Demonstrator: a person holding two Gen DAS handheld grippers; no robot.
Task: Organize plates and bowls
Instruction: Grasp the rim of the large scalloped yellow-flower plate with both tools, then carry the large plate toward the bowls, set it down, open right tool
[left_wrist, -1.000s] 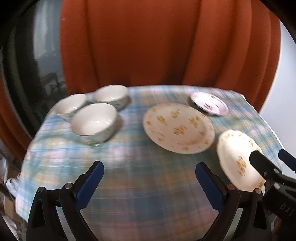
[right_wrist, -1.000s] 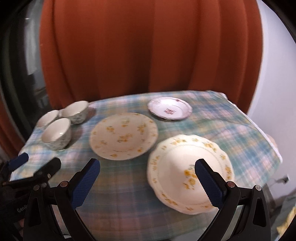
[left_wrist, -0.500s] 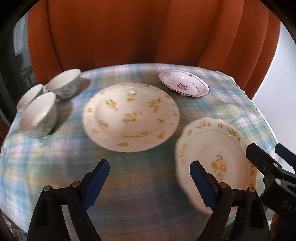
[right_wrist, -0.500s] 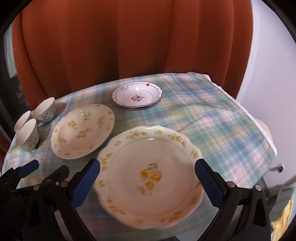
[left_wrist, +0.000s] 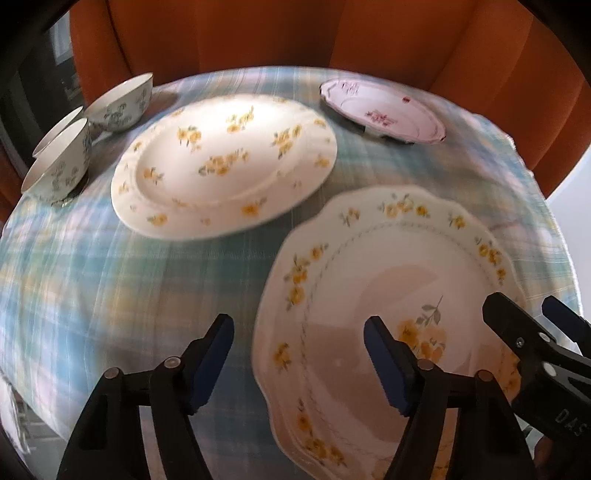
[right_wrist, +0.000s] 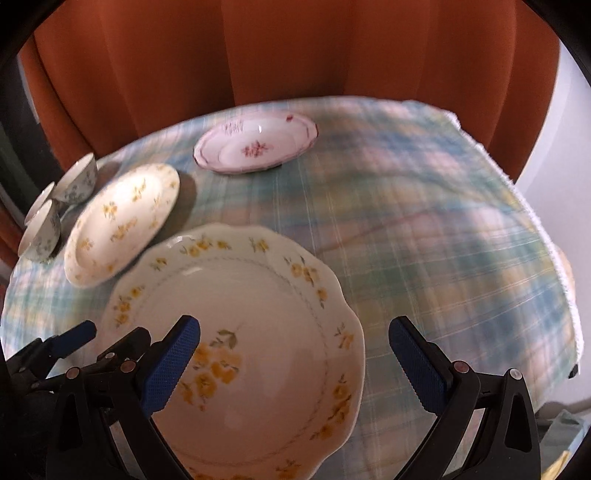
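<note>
Both grippers hang over the scalloped white porcelain plate with yellow flowers (left_wrist: 399, 295) in the lower right of the left wrist view: the left gripper (left_wrist: 299, 363) is closing across its left rim, pads not yet on it, while the right gripper (right_wrist: 295, 363) spans its right rim, fingers wide apart. The step in hand looks like picking this plate up; next the pads must pinch the thin rim. Beyond lie a round yellow-flowered plate (left_wrist: 225, 166), a pink-flowered dish (left_wrist: 384, 110) and three small bowls (left_wrist: 122, 99) at upper left.

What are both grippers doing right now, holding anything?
Left gripper: closing, fingers straddle the scalloped plate rim, no grip yet.
Right gripper: open, holding nothing.
</note>
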